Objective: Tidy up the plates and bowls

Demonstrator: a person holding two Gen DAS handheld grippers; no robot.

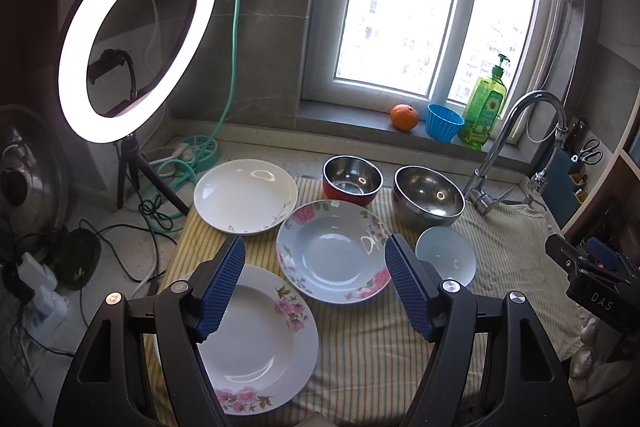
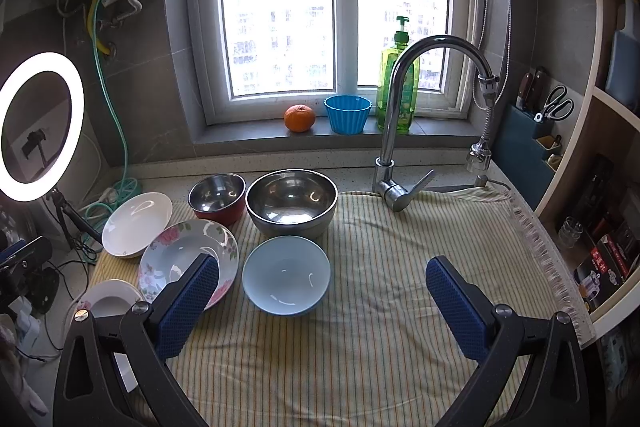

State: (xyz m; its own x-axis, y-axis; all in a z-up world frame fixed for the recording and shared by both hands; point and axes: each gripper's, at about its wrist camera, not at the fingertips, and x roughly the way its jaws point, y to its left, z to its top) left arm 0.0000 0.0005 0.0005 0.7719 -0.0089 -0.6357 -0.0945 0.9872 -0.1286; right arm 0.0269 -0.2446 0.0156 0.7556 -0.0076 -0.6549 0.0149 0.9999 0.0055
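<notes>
On the striped cloth [image 1: 360, 339] lie three plates: a plain white plate [image 1: 244, 201] at the back left, a blue floral plate [image 1: 334, 251] in the middle, and a white pink-flowered plate [image 1: 260, 339] at the front left. Behind stand a red-sided steel bowl [image 1: 352, 185] and a larger steel bowl [image 1: 428, 197]; a pale blue bowl [image 1: 446, 259] sits in front of it. My left gripper [image 1: 316, 259] is open and empty above the blue floral plate. My right gripper [image 2: 322, 277] is open and empty above the cloth, right of the pale blue bowl [image 2: 286, 275].
A faucet [image 2: 400, 131] rises at the back right of the cloth. An orange [image 2: 299, 118], a blue cup [image 2: 347, 114] and a green soap bottle [image 2: 398, 95] stand on the windowsill. A ring light [image 1: 132, 39] on a tripod and cables are at the left.
</notes>
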